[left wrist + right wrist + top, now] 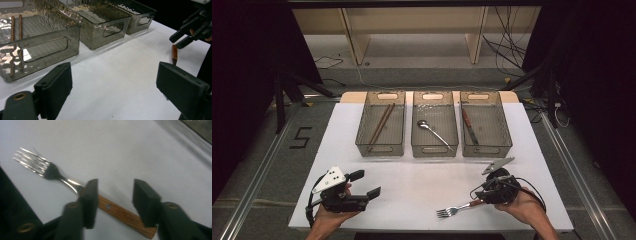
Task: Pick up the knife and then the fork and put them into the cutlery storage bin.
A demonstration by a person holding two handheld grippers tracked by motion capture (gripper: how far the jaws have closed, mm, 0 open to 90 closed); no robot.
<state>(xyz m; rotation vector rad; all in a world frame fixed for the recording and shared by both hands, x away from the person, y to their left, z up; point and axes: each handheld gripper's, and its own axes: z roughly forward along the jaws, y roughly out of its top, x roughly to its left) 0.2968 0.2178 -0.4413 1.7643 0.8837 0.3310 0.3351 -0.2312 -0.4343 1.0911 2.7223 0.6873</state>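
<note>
A fork point(456, 209) with a wooden handle lies flat on the white table point(412, 175) near its front edge, tines pointing left. My right gripper point(478, 194) hovers over the handle end. In the right gripper view the jaws point(115, 188) stand apart, one on each side of the fork's handle point(117, 211), and the pads do not press on it. My left gripper point(366, 183) rests at the front left with its jaws wide apart and nothing between them point(112, 77). The left gripper view also shows the right gripper point(190, 28) over the handle tip point(174, 53).
Three clear grey bins stand in a row at the back of the table. The left bin point(380, 149) holds chopsticks point(382, 122), the middle bin point(434, 149) a spoon point(434, 132), and the right bin point(487, 149) a knife point(469, 127).
</note>
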